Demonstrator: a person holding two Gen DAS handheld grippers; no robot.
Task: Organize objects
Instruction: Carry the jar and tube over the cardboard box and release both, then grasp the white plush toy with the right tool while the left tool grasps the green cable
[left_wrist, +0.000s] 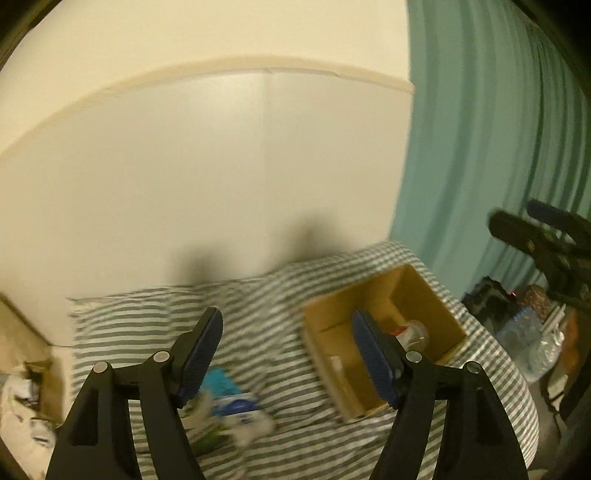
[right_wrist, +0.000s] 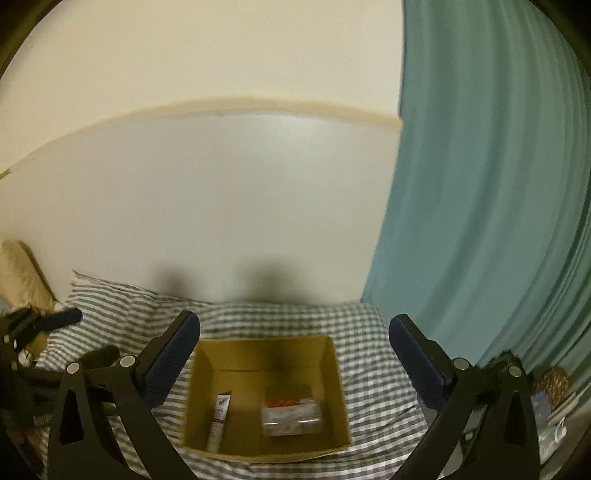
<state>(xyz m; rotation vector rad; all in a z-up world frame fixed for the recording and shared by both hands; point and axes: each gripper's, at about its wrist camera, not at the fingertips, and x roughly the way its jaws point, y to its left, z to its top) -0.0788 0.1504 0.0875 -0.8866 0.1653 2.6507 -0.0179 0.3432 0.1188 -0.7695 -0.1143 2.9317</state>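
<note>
Cardboard box (right_wrist: 266, 398) sits on the striped bed (right_wrist: 373, 369), already holding a tube (right_wrist: 220, 421) and a wrapped packet (right_wrist: 290, 415). Blue-white packages (left_wrist: 232, 402) lie loose on bed left of box, still to go, I'd judge. Left gripper (left_wrist: 288, 354) fingers wide, empty; right gripper (right_wrist: 295, 354) same. Only left view shows loose packages; right view shows box contents clearly.

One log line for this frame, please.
left gripper: open, empty | right gripper: open, empty | cardboard box: holds tube, wrapped packet
</note>
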